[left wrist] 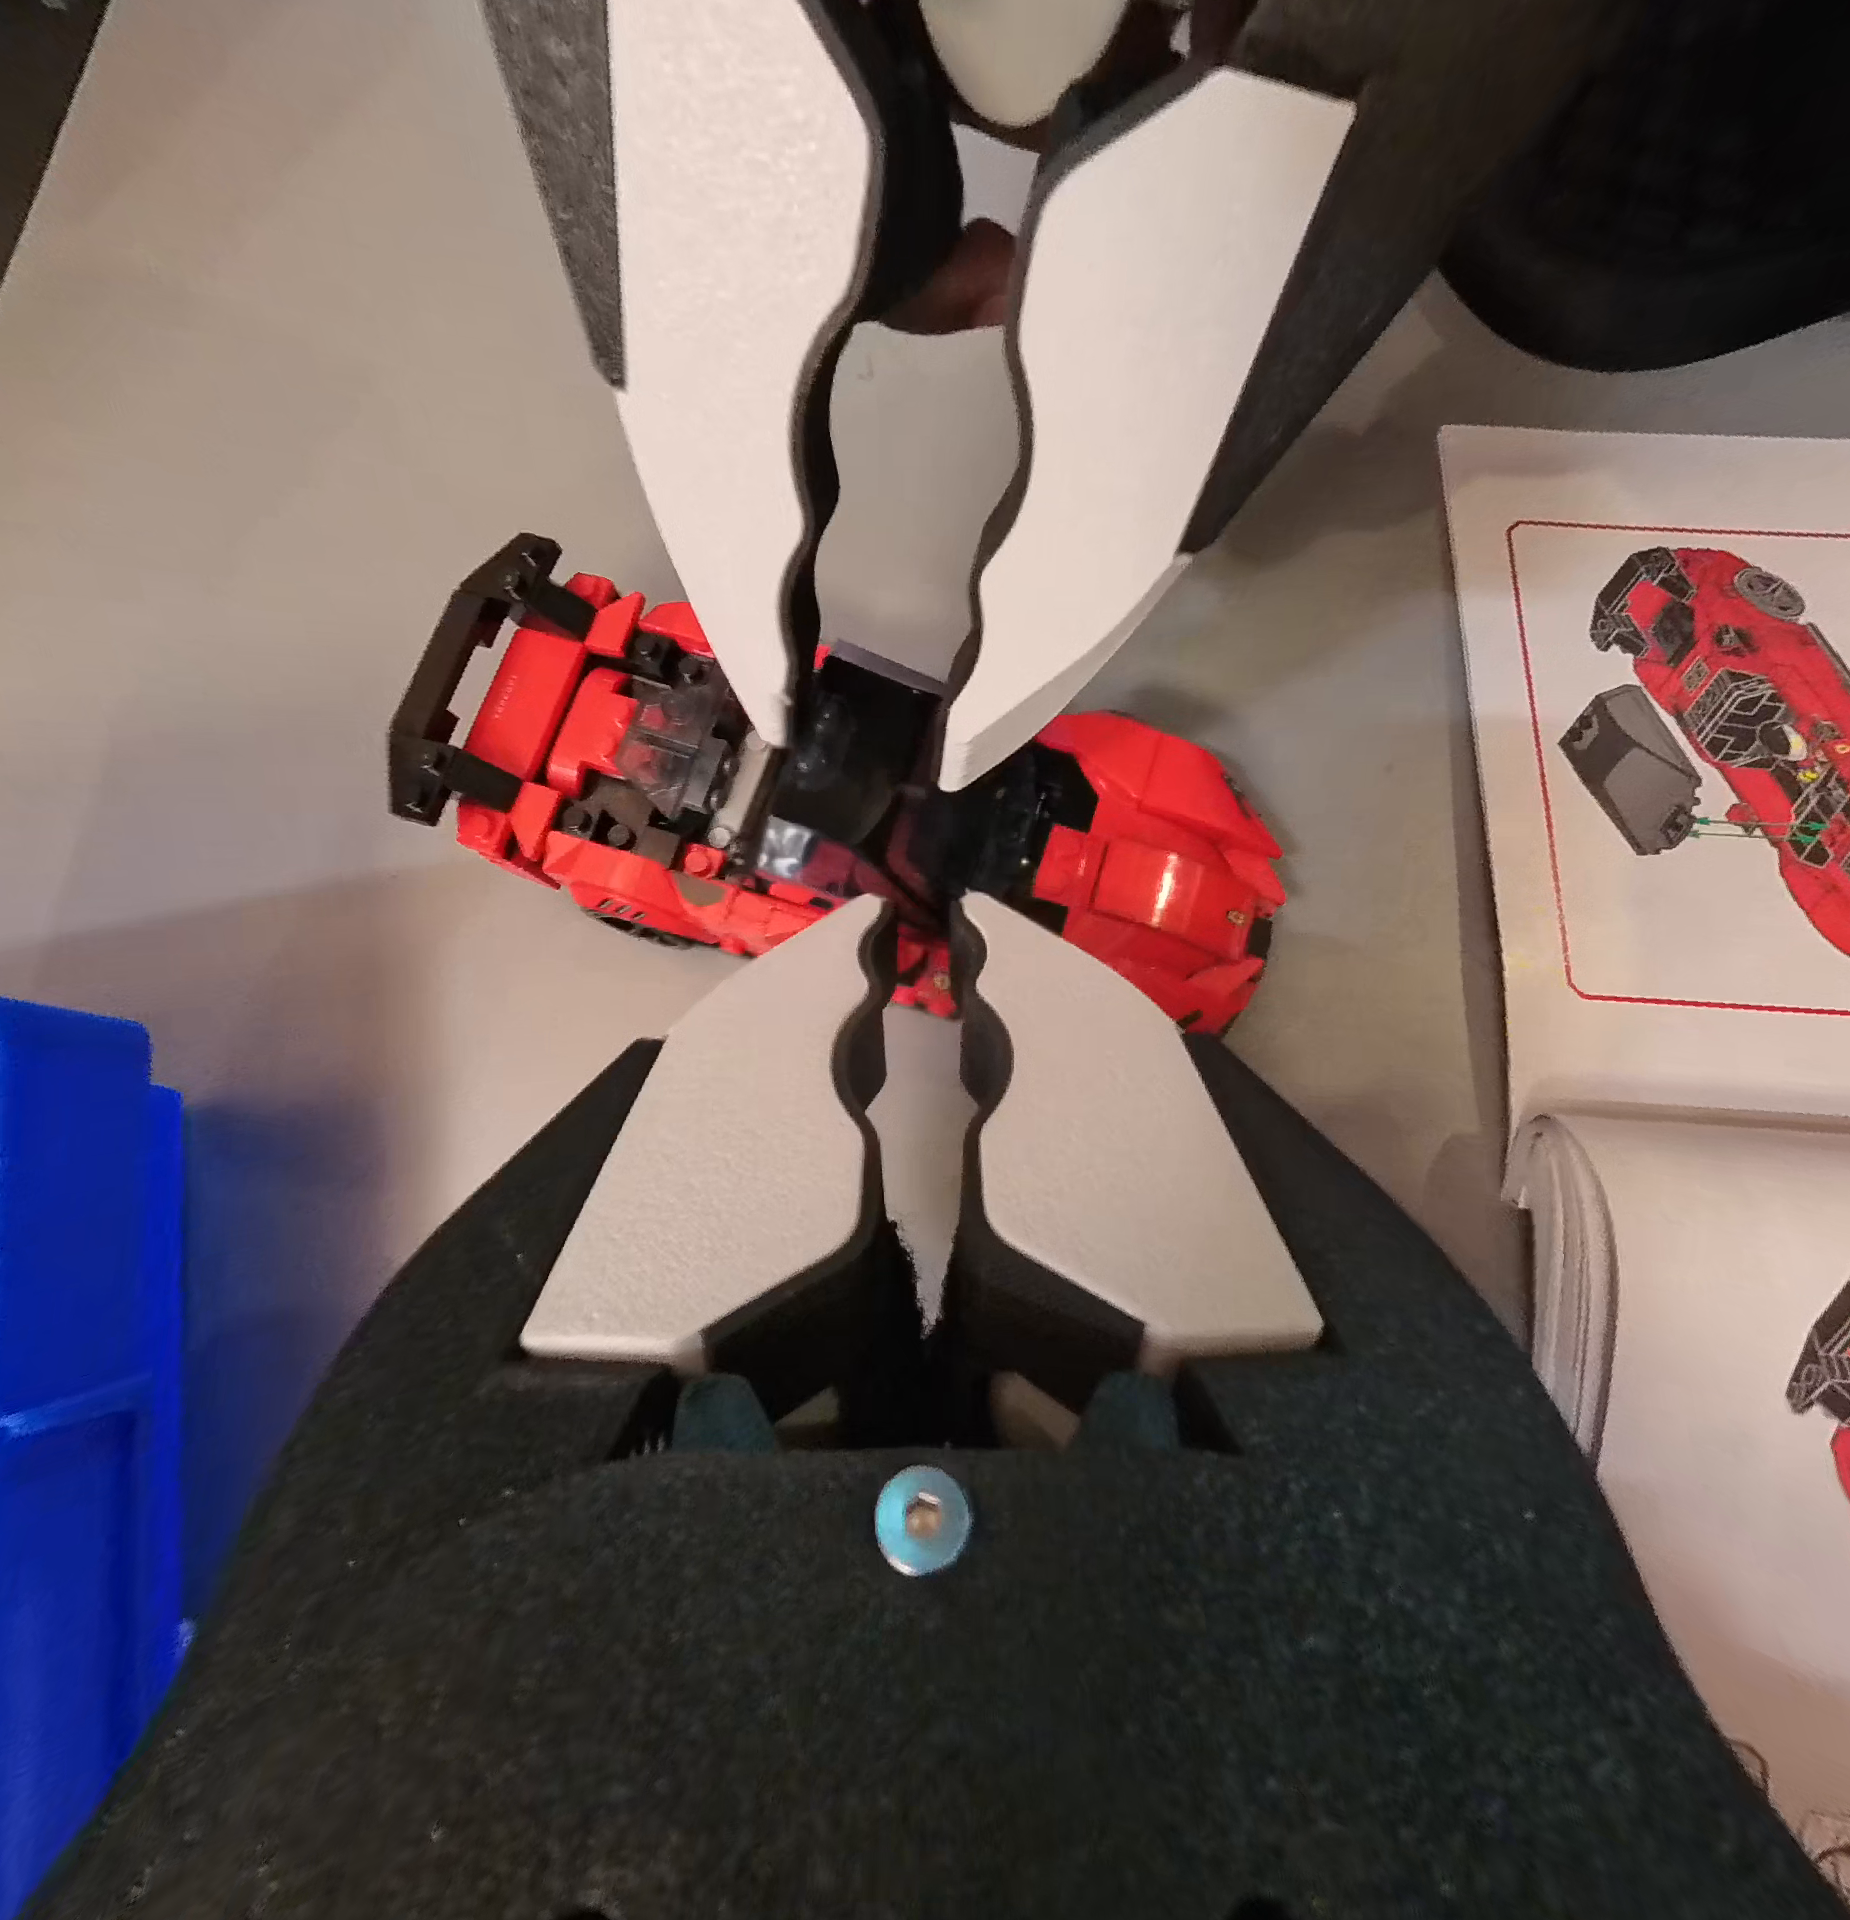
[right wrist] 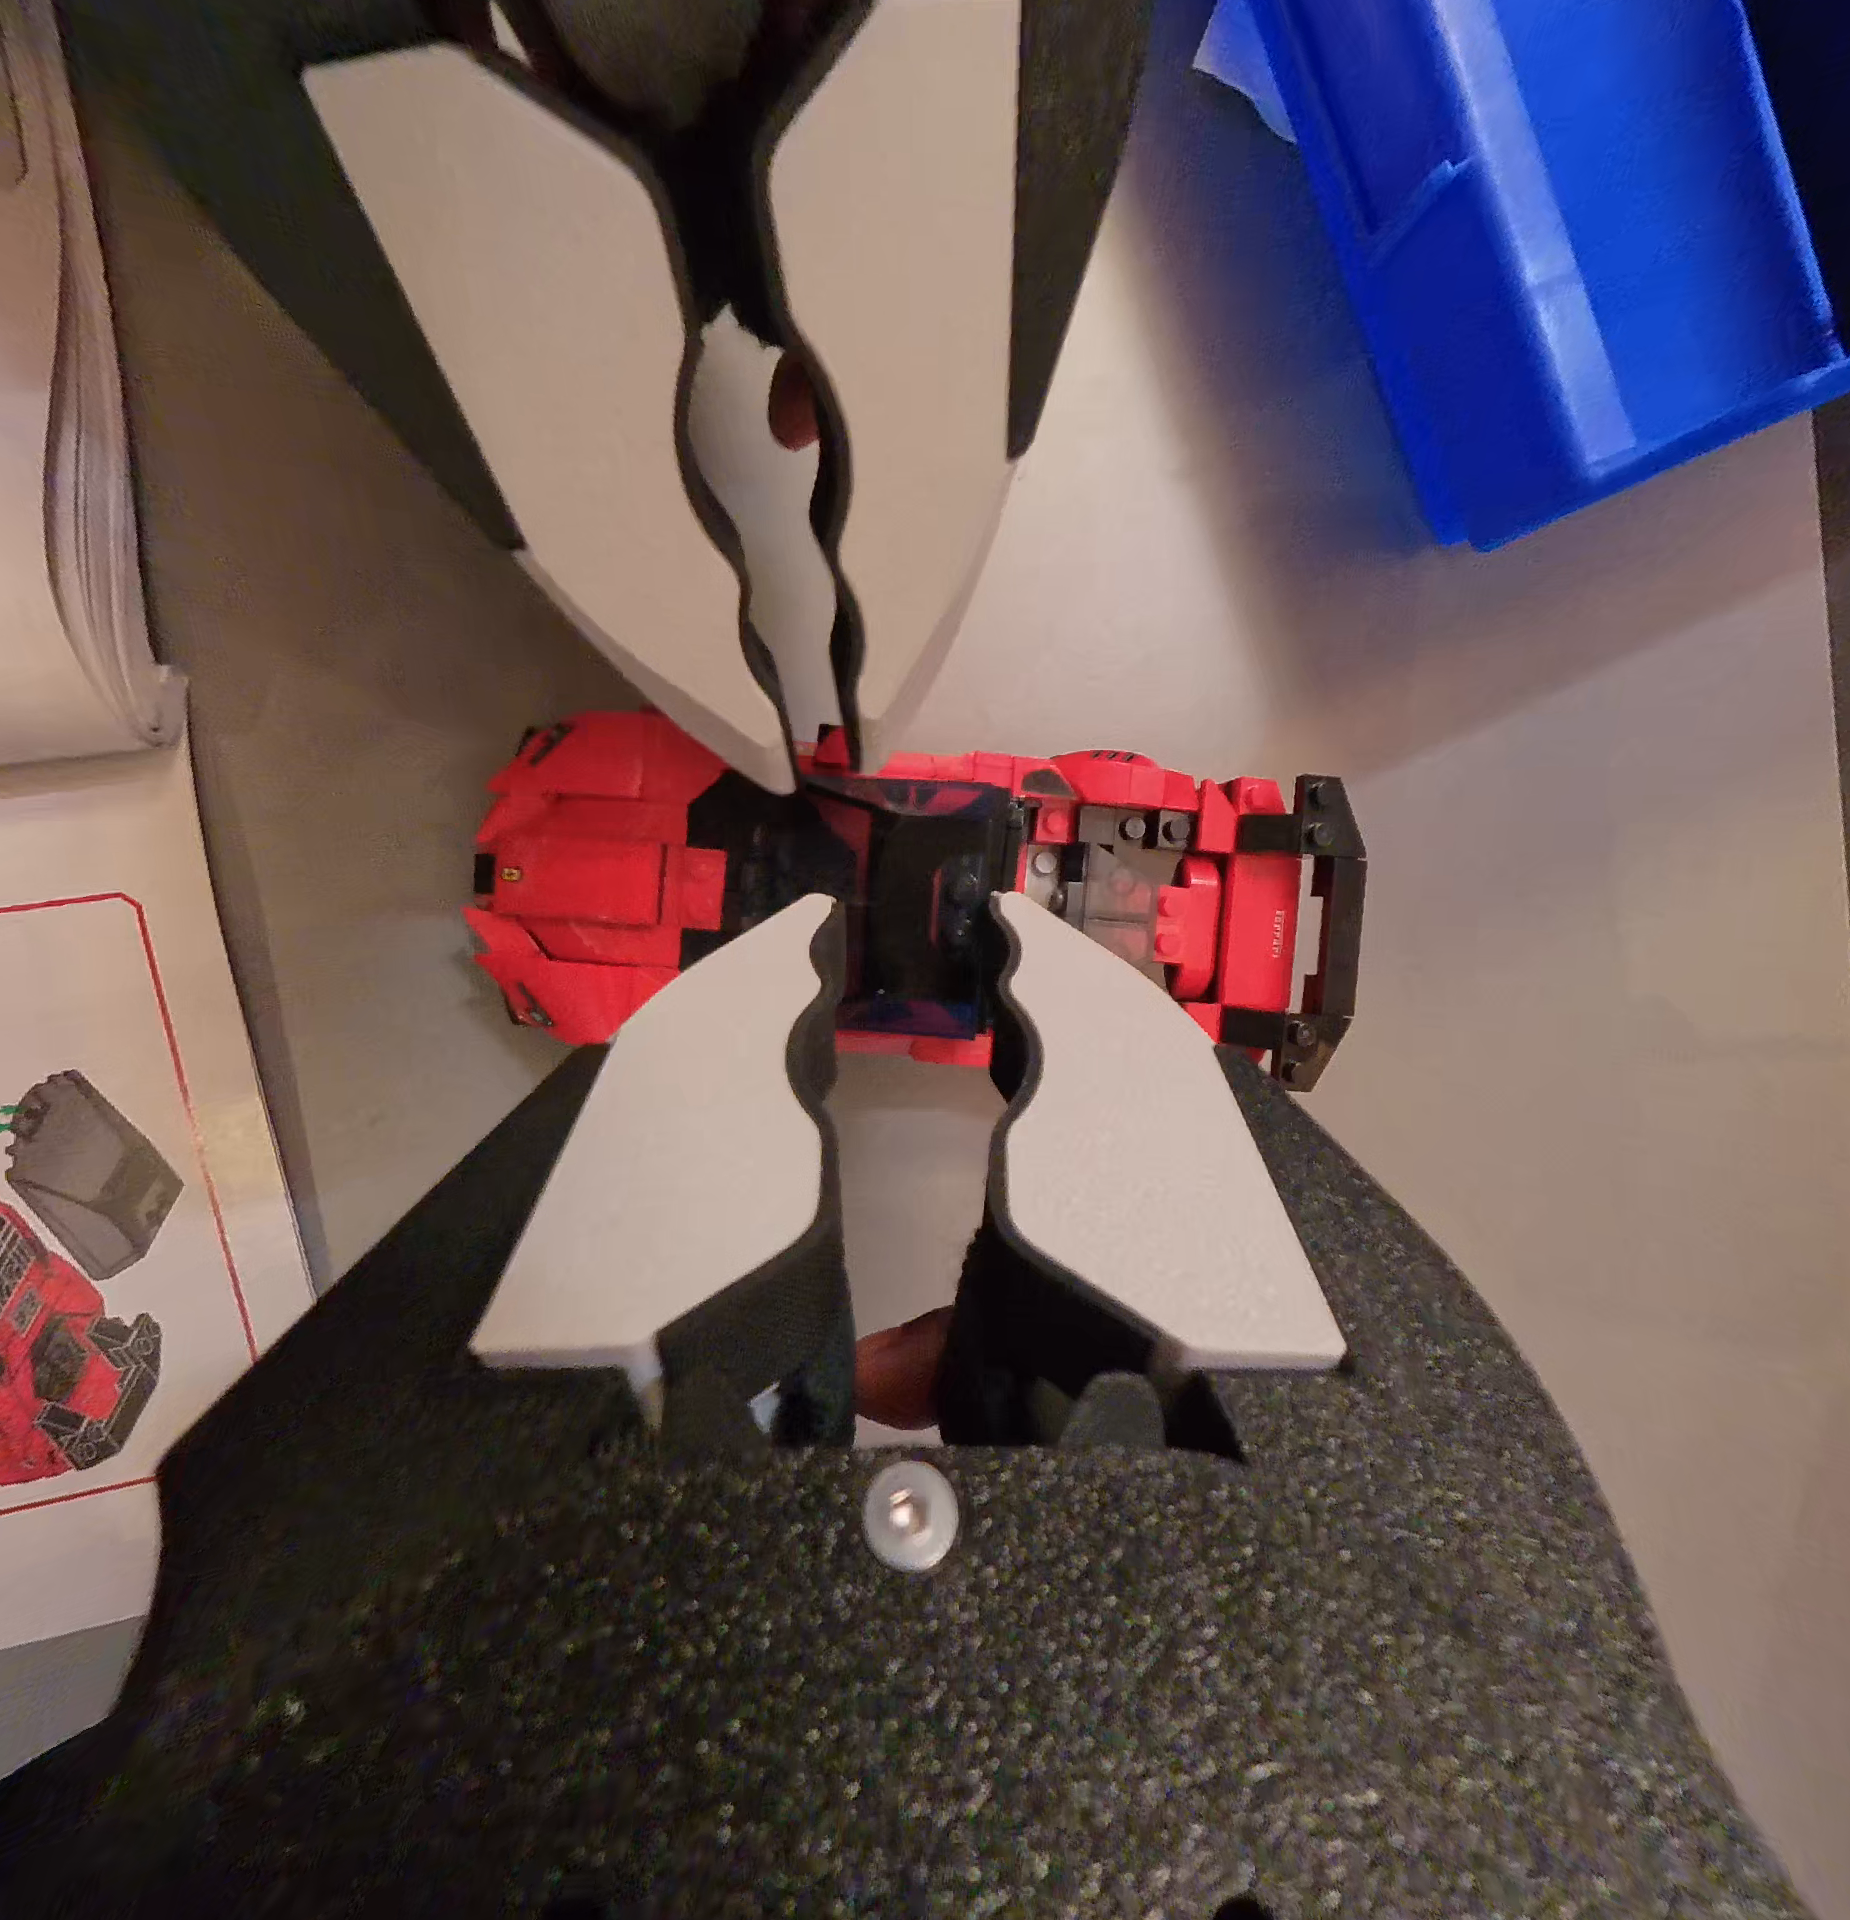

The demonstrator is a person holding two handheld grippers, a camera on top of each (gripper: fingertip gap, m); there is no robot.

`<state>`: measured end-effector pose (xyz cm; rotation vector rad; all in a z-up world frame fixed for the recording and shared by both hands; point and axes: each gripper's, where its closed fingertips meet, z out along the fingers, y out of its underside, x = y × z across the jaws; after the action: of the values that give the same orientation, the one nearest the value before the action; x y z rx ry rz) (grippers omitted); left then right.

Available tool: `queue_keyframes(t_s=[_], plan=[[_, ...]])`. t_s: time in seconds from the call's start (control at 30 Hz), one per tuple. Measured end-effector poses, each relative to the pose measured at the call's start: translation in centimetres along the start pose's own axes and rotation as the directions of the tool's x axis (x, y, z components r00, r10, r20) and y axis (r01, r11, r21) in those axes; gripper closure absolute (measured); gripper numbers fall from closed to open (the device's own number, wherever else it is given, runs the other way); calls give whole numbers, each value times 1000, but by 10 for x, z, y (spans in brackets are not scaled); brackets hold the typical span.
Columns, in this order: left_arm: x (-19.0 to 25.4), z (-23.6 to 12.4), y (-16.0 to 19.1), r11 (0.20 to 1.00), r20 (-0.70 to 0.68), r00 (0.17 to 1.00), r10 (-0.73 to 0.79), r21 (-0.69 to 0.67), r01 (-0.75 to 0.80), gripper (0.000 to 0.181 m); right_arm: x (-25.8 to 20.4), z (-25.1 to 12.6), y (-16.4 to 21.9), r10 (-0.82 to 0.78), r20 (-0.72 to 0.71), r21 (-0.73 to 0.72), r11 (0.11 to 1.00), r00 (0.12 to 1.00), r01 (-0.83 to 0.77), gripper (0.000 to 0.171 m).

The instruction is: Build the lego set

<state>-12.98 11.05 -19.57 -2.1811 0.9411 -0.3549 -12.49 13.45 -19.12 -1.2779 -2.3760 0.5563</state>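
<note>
A red lego car (left wrist: 1160,862) with a black rear wing lies on the pale table (left wrist: 225,520). My left gripper (left wrist: 923,912) is nearly closed, pinching the car's near side at its middle. My right gripper (left wrist: 864,753) comes in from the far side and is shut on a black canopy piece (left wrist: 869,707), held on the cockpit. In the right wrist view, my right gripper (right wrist: 910,902) straddles the canopy (right wrist: 921,935) over the car (right wrist: 588,852). The left gripper (right wrist: 822,769) grips the car's far edge there.
A blue plastic bin (left wrist: 59,1351) stands left of the car and shows at the top right in the right wrist view (right wrist: 1575,260). An open instruction booklet (left wrist: 1679,727) lies to the right and also shows in the right wrist view (right wrist: 69,1039). The tips of both grippers are at nearly the same place.
</note>
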Motion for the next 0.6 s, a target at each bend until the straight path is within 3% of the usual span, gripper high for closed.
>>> queue_keyframes(t_s=[0.6], plan=[[-15,-5,9,1000,22,999,-31,0,31,166,-7,2,2,47,33,-16,999,998,-46,144]])
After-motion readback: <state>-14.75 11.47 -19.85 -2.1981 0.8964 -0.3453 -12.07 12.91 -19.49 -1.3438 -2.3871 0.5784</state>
